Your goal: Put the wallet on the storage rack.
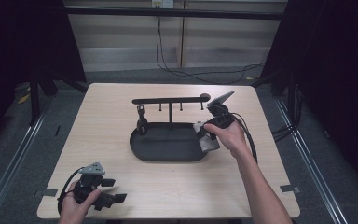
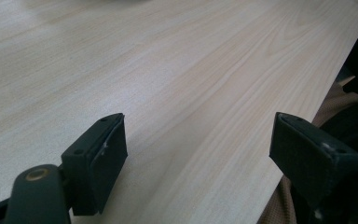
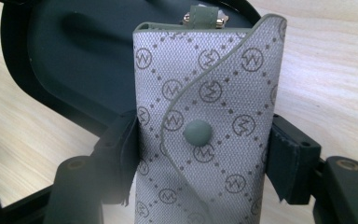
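Right tool is clamped on a grey patterned key pouch at the right end of the black tray w/ hook rack (prob. mid-placement), next needing a careful lowering before release; left tool gapes empty over counter.

Light wood table; black cables on grey floor behind.
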`<state>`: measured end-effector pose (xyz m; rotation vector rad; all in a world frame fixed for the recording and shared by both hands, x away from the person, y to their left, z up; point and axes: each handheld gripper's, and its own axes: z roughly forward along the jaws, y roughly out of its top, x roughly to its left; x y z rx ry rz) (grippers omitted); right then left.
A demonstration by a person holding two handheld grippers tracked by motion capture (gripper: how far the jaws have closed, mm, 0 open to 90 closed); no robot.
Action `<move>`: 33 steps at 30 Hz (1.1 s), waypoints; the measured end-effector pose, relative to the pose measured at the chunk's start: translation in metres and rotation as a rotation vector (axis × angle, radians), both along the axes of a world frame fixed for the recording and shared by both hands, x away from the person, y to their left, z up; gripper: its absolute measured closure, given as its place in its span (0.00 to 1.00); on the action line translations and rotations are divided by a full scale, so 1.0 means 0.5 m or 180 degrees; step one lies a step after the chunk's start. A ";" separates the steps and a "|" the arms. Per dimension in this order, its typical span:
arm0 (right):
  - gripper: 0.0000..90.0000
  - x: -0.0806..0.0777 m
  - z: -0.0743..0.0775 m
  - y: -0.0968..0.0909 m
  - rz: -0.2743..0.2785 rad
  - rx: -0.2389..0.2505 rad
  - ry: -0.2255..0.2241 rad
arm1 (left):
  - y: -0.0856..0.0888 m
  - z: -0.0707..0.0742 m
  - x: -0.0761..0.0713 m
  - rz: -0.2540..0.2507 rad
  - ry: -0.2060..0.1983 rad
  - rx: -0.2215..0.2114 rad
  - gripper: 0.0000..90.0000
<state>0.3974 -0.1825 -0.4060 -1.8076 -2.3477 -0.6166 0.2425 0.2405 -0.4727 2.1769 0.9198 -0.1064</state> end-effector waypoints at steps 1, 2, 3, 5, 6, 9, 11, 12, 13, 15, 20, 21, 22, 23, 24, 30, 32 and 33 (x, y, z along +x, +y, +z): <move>0.38 0.001 -0.003 0.000 -0.0002 0.0004 -0.0004 | 0.000 0.000 0.000 -0.0001 -0.0002 0.0003 0.21; 0.38 0.002 -0.008 0.000 -0.0025 0.0023 -0.0022 | 0.000 0.000 0.000 -0.0001 -0.0002 0.0003 0.21; 0.38 0.004 -0.012 0.000 -0.0039 0.0044 -0.0036 | 0.001 0.000 0.001 -0.0021 0.0004 0.0017 0.21; 0.38 0.008 -0.022 0.002 -0.0074 0.0106 -0.0058 | 0.000 0.000 0.000 -0.0018 0.0008 0.0011 0.21; 0.38 0.009 -0.025 0.004 -0.0085 0.0117 -0.0069 | 0.000 0.000 0.000 -0.0018 -0.0002 0.0012 0.21; 0.38 0.012 -0.036 0.009 -0.0104 0.0129 -0.0064 | 0.001 0.001 0.000 0.0004 0.0013 -0.0019 0.21; 0.38 0.012 -0.043 0.012 -0.0130 0.0170 -0.0079 | 0.002 0.001 0.000 0.0005 0.0010 -0.0014 0.21; 0.38 0.013 -0.045 0.012 -0.0144 0.0173 -0.0081 | 0.002 0.000 0.001 -0.0002 0.0012 -0.0005 0.21; 0.38 0.013 -0.045 0.012 -0.0144 0.0173 -0.0081 | 0.002 0.000 0.001 -0.0002 0.0012 -0.0005 0.21; 0.38 0.014 -0.051 0.011 -0.0199 0.0189 -0.0103 | 0.001 0.000 0.000 -0.0009 0.0014 -0.0003 0.21; 0.38 0.015 -0.060 0.000 -0.0323 0.0224 -0.0127 | 0.002 0.000 0.001 -0.0010 0.0015 0.0000 0.21; 0.38 0.016 -0.062 0.000 -0.0344 0.0242 -0.0129 | 0.002 0.000 0.001 -0.0010 0.0015 0.0000 0.21; 0.38 0.016 -0.065 0.001 -0.0342 0.0251 -0.0109 | 0.001 0.000 0.000 -0.0012 0.0014 -0.0002 0.21; 0.38 0.016 -0.065 0.001 -0.0342 0.0251 -0.0109 | 0.001 0.000 0.000 -0.0010 0.0012 -0.0004 0.21; 0.38 0.018 -0.068 0.005 -0.0363 0.0260 -0.0114 | 0.000 0.001 0.000 -0.0011 0.0010 0.0001 0.21; 0.38 0.024 -0.080 0.018 -0.0394 0.0299 -0.0115 | 0.002 0.001 0.000 -0.0012 0.0021 -0.0014 0.21; 0.38 0.025 -0.082 0.020 -0.0376 0.0303 -0.0108 | 0.002 0.001 -0.001 -0.0013 0.0015 -0.0013 0.21; 0.38 0.026 -0.087 0.024 -0.0408 0.0321 -0.0102 | 0.002 0.001 -0.001 -0.0008 0.0006 -0.0006 0.21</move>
